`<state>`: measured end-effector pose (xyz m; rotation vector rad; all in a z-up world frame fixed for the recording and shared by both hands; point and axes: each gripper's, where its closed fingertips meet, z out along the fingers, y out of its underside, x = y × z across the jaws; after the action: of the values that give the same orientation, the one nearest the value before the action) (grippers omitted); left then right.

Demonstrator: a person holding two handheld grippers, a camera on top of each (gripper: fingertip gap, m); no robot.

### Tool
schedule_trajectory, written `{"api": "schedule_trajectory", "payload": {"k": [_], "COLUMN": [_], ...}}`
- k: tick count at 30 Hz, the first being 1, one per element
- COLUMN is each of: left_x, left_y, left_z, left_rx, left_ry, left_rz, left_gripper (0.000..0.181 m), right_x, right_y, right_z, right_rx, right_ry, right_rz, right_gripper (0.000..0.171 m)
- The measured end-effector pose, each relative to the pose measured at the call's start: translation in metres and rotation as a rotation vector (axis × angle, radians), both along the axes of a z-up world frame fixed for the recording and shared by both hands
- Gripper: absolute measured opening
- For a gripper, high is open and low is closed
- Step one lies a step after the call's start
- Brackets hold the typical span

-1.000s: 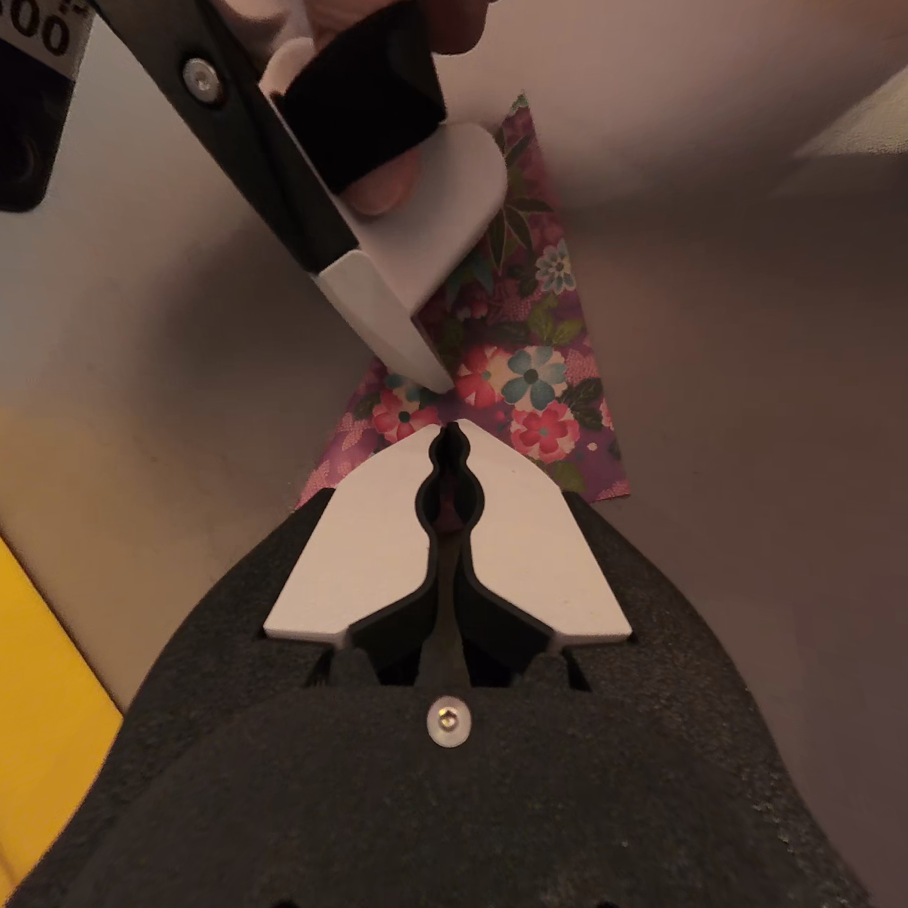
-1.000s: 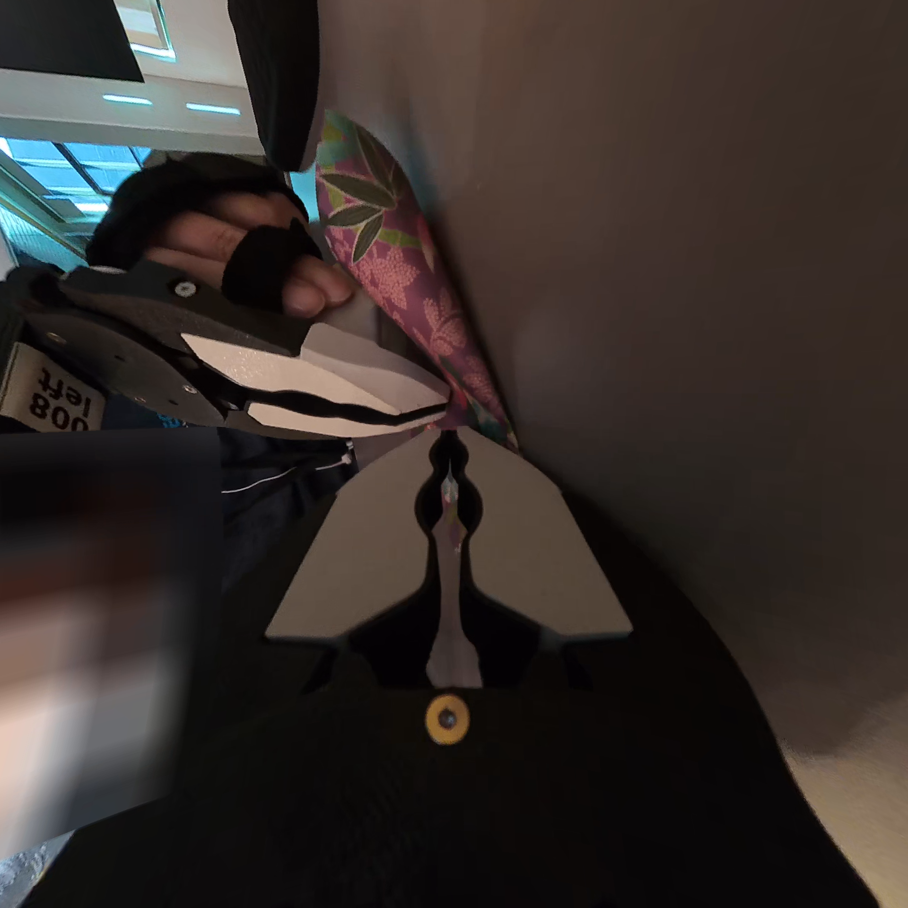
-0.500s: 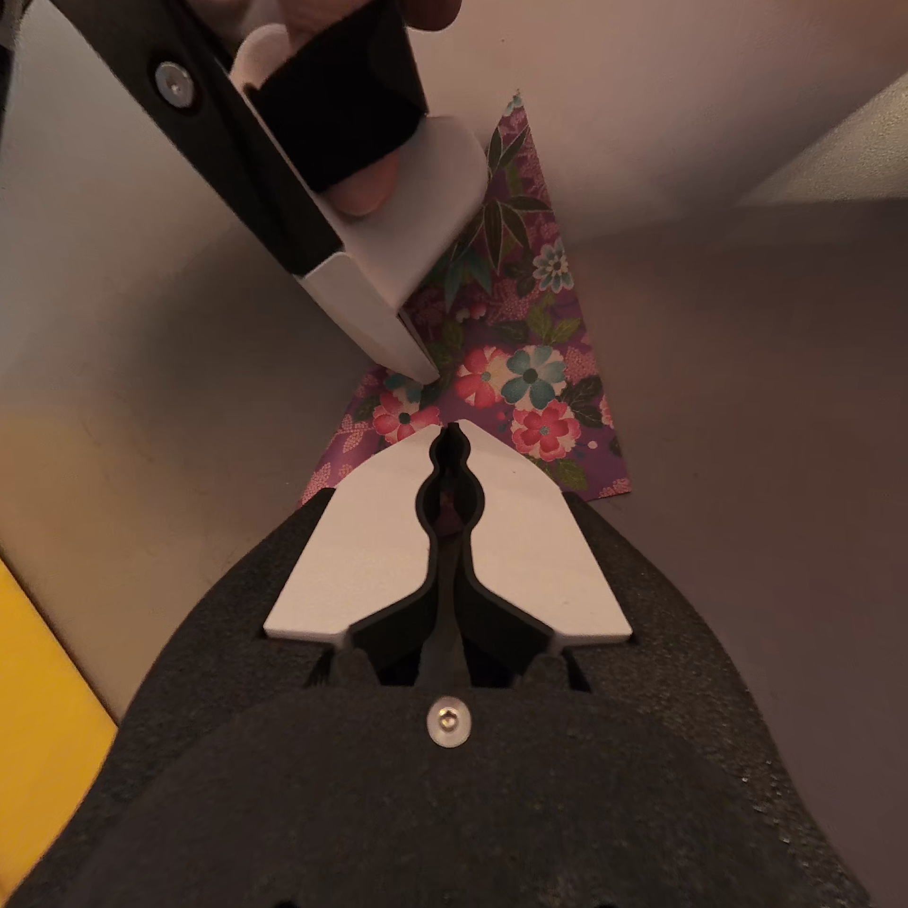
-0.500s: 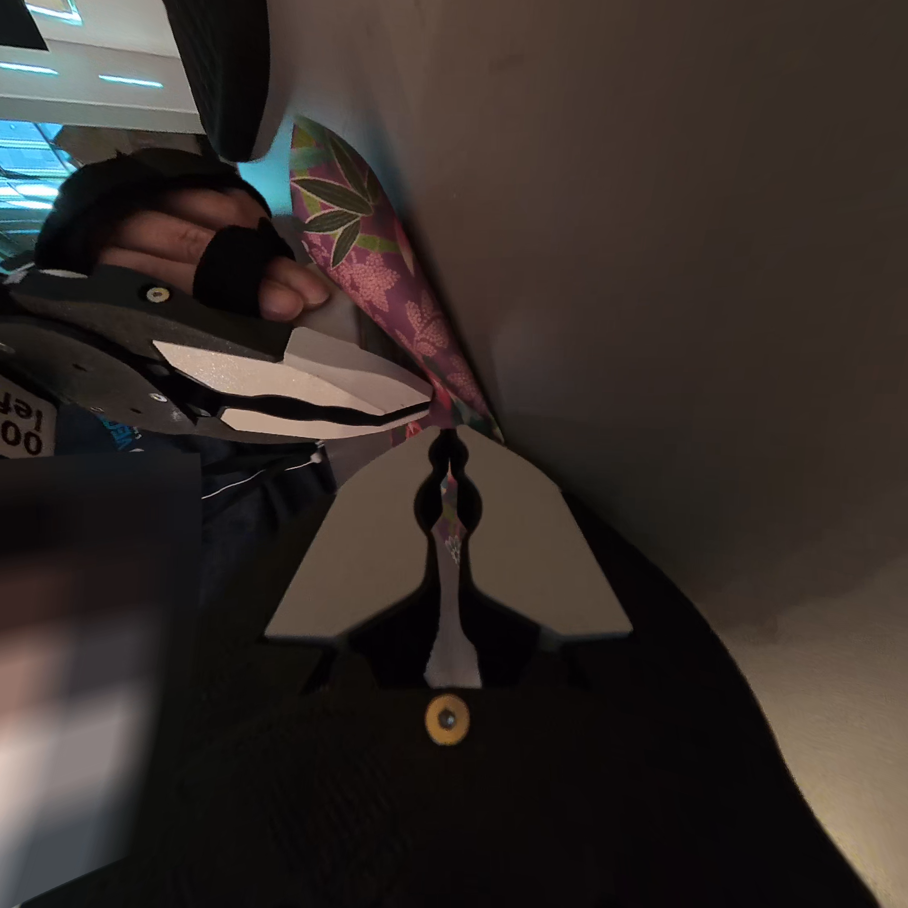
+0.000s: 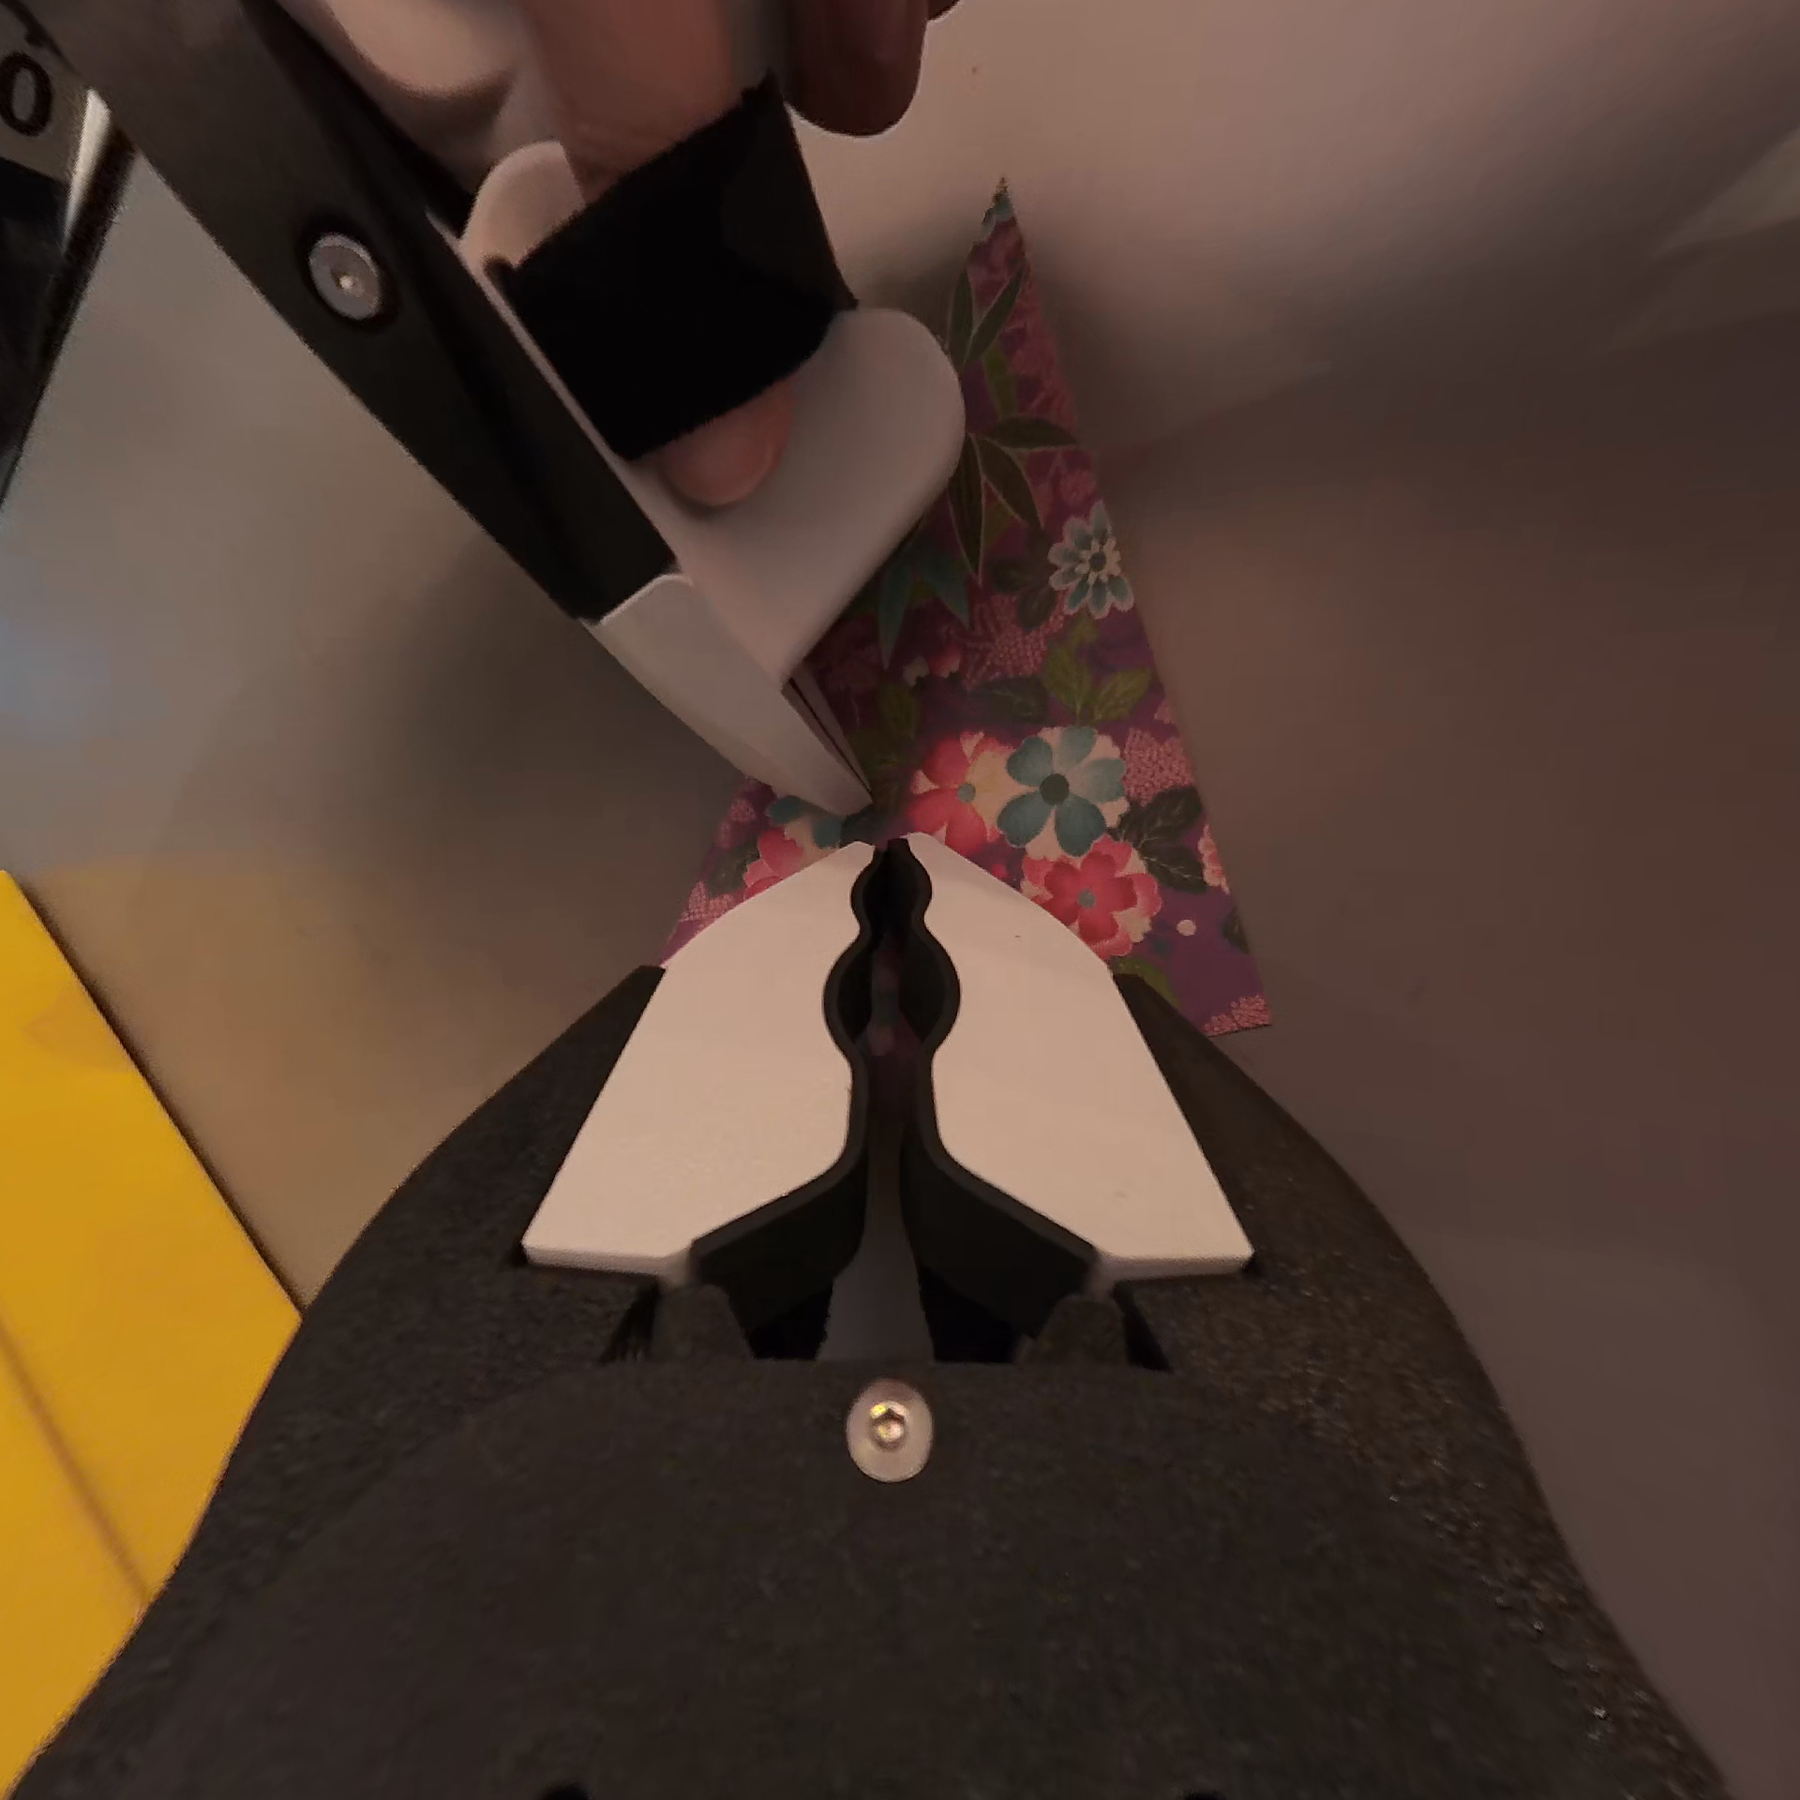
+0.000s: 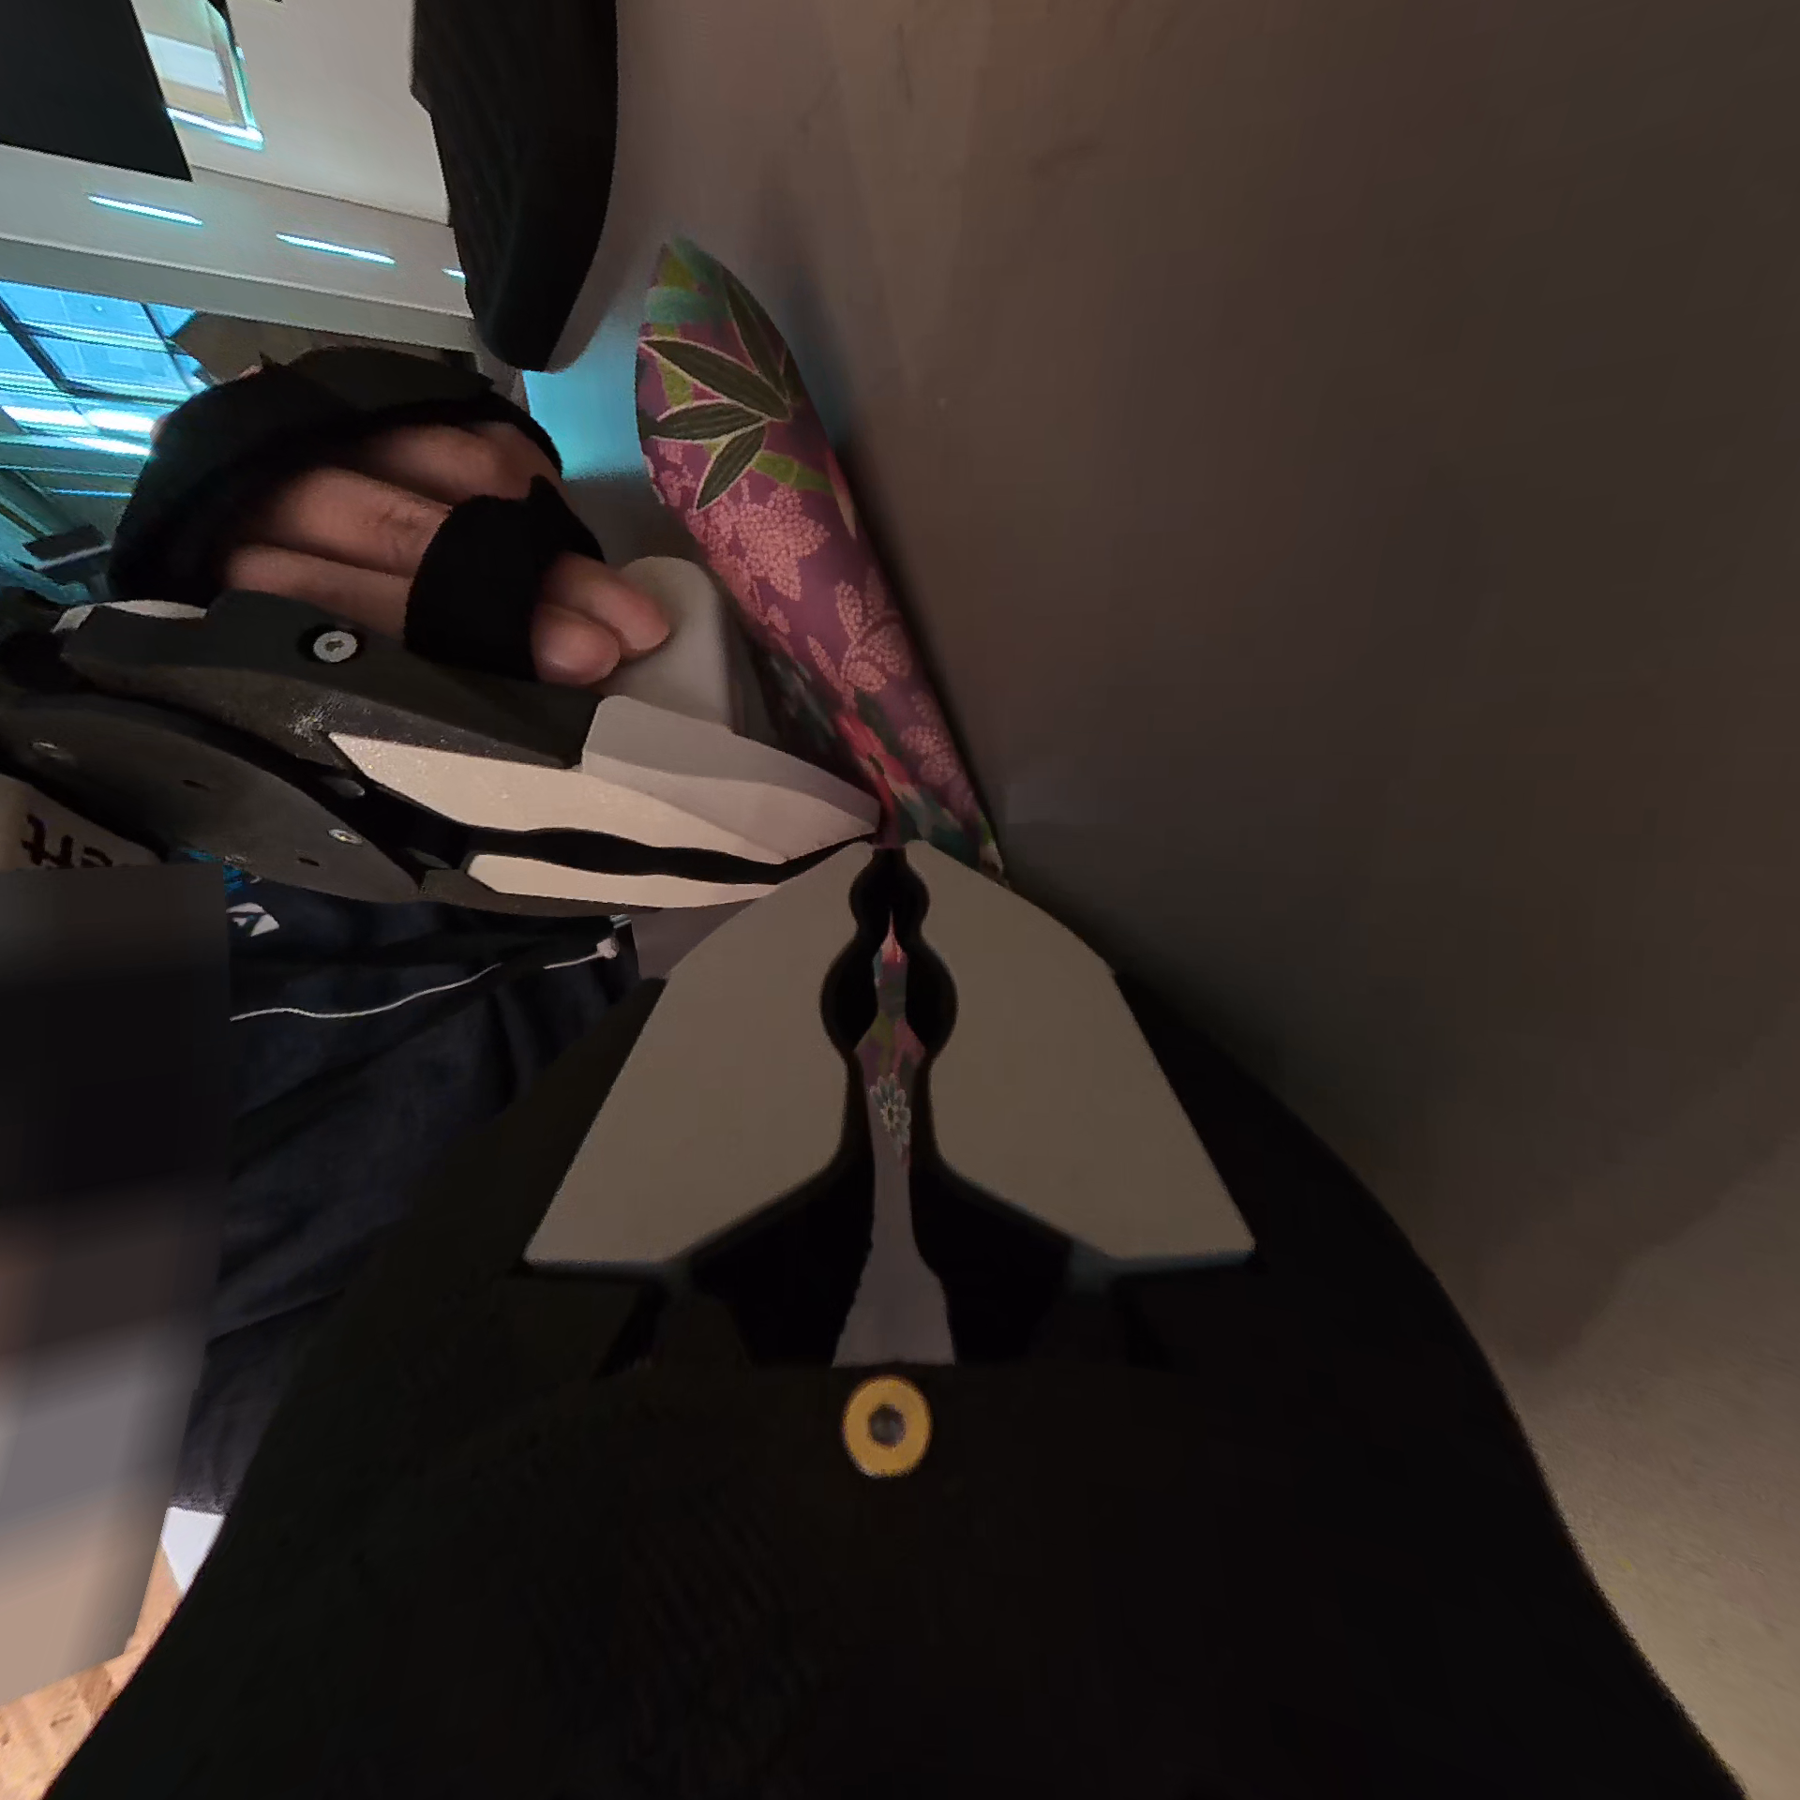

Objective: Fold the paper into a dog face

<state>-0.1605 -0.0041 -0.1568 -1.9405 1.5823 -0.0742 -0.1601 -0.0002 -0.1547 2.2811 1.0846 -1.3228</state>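
Two grippers, both w/ jaws closed on floral paper [image 5: 1062, 779], folded to a triangle flat on the grey bench [image 5: 1461, 877]: left gripper [image 5: 891, 849], right gripper [image 6: 891, 857]. We judge a crease in hand; next we'd turn an ear corner down.

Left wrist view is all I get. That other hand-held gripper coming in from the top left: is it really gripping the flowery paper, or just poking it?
Observer: Gripping. In the right wrist view, the right hand-held gripper is shut, and a strip of the paper shows between its fingers.
Operator: And how does mine look from over there?
Observer: The left hand-held gripper is shut too, with its tips against the paper right beside the other's. I cannot tell whether it is pinching any paper.
Operator: Is there anything past the paper's far tip?
Observer: Yes, a dark rounded object with a pale edge is close to that tip. I cannot tell what it is.
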Motion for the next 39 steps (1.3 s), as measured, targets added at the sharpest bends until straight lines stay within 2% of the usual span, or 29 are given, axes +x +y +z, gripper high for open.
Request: {"api": "schedule_trajectory", "payload": {"k": [1, 8, 15, 39], "left_x": [0.0, -0.001, -0.001, 0.0], "left_y": [0.0, 0.0, 0.0, 0.001], "left_z": [0.0, -0.001, -0.001, -0.001], "left_rx": [-0.017, -0.087, -0.144, -0.148], "left_ry": [0.006, 0.081, 0.073, 0.052], "left_rz": [0.001, -0.002, 0.007, 0.022], "left_gripper": [0.001, 0.002, 0.0, 0.001], "right_x": [0.0, 0.012, 0.03, 0.077], "right_y": [0.0, -0.002, -0.005, -0.013], "right_z": [0.0, 0.0, 0.0, -0.001], "right_rx": [-0.011, -0.047, -0.1, -0.145], "right_ry": [0.007, -0.023, -0.071, -0.162], "right_rz": [0.0, 0.068, 0.091, 0.086], "right_gripper": [0.002, 0.002, 0.002, 0.003]}}
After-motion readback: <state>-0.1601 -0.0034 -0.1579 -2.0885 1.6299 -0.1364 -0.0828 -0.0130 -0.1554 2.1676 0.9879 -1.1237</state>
